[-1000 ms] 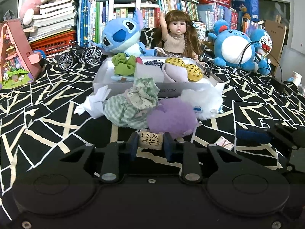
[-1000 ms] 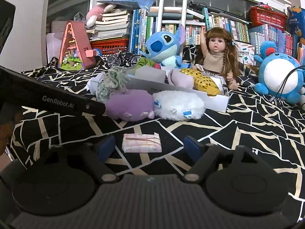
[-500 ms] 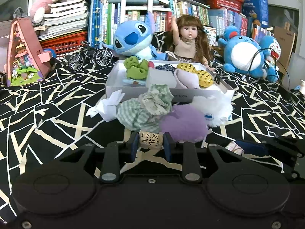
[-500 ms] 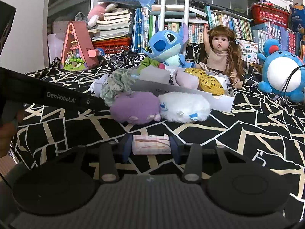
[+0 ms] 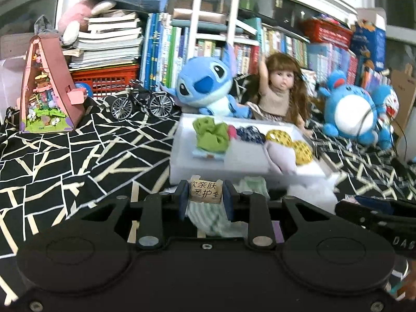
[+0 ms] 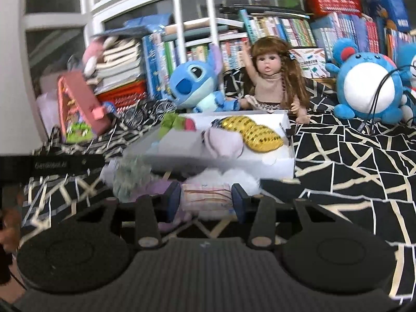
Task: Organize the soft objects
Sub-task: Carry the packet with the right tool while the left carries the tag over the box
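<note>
While several soft things already lie in the box [image 5: 179,161]: left gripper [image 5: 206,195] clamped on a tan pack [image 5: 206,192], right gripper [image 6: 206,199] just closed on a pink pack [image 6: 206,195], both above the cloth [image 5: 78,156]; plush still outside.

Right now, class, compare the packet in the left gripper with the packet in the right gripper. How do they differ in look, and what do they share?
The tan packet in the left gripper bears dark Chinese characters; the pink packet in the right gripper shows only thin reddish lines. The tan packet looks narrower between its pads, the pink packet wider. The right jaws have just closed on theirs. Both are small and soft-looking, each clamped and held in front of the white box.
</note>
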A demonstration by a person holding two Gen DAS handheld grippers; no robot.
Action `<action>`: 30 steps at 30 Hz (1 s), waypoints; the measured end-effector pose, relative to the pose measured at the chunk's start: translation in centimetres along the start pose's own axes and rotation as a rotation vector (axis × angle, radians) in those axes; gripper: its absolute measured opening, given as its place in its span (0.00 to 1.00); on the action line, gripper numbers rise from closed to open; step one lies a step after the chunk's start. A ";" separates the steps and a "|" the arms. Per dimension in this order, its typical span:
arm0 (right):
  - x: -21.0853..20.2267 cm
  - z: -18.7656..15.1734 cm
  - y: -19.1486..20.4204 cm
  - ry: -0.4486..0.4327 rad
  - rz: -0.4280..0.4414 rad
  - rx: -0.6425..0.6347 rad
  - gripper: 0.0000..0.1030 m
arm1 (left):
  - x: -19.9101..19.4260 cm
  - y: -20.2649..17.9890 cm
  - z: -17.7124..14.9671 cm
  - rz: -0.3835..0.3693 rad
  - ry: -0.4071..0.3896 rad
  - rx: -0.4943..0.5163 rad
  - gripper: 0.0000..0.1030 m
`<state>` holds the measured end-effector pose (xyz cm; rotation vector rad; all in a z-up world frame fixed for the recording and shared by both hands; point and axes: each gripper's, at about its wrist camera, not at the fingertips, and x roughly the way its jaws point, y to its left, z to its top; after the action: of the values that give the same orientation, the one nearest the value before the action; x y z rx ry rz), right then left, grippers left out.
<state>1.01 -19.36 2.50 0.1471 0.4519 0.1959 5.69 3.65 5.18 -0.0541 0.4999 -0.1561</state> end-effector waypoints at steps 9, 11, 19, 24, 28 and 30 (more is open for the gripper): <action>4.7 4.1 -3.8 0.077 0.006 0.140 0.47 | 5.1 1.3 4.2 -0.018 0.038 -0.066 0.26; 5.9 4.8 -4.3 0.093 -0.009 0.149 0.47 | 6.6 1.3 4.9 -0.020 0.065 -0.067 0.26; 9.9 6.3 -5.5 0.187 -0.049 0.161 0.47 | 12.0 1.3 6.3 -0.024 0.175 -0.078 0.26; 11.7 6.6 -5.7 0.234 -0.065 0.168 0.47 | 13.7 1.0 6.8 -0.019 0.207 -0.057 0.26; 12.9 6.9 -6.0 0.268 -0.065 0.185 0.47 | 15.3 0.8 7.1 -0.019 0.252 -0.050 0.26; 13.5 7.0 -6.0 0.282 -0.068 0.185 0.47 | 16.1 0.7 7.1 -0.017 0.276 -0.047 0.26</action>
<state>17.00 -22.89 2.01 0.2872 0.7552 0.1074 23.10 1.85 3.74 -0.0832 0.7788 -0.1695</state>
